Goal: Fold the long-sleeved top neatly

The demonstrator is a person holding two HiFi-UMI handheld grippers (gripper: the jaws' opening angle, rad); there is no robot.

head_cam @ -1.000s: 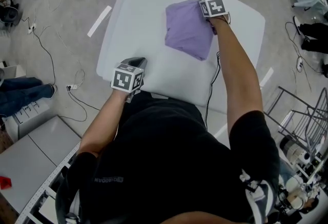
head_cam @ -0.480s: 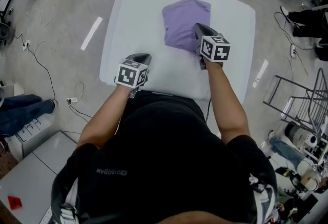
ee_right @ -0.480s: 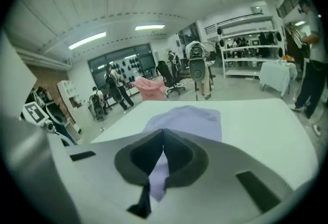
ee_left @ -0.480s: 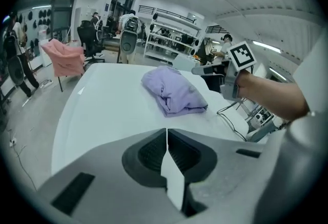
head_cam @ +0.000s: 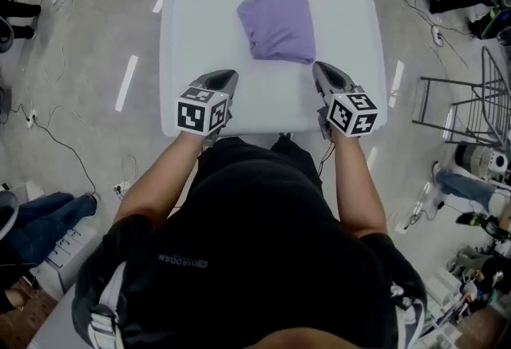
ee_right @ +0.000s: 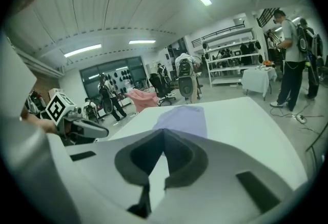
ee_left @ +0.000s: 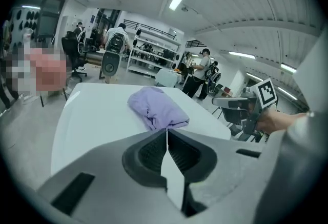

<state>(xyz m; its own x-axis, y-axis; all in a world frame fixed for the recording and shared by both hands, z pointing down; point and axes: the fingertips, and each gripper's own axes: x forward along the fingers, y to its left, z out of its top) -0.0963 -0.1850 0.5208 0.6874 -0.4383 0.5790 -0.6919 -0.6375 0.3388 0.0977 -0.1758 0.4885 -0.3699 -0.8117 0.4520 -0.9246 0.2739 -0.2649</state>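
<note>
On the table (head_cam: 184, 60), folded purple top (head_cam: 277, 22), long axis near-to-far.

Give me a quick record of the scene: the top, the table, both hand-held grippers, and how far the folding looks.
top: purple, folded into a compact bundle, lying on the far half of the table
table: white, holds only the top
left hand-held gripper: shut, nothing between its jaws, by the table's near edge, apart from the top
right hand-held gripper: shut, nothing between its jaws, by the table's near edge, apart from the top
folding: looks done; neither gripper touches the top
</note>
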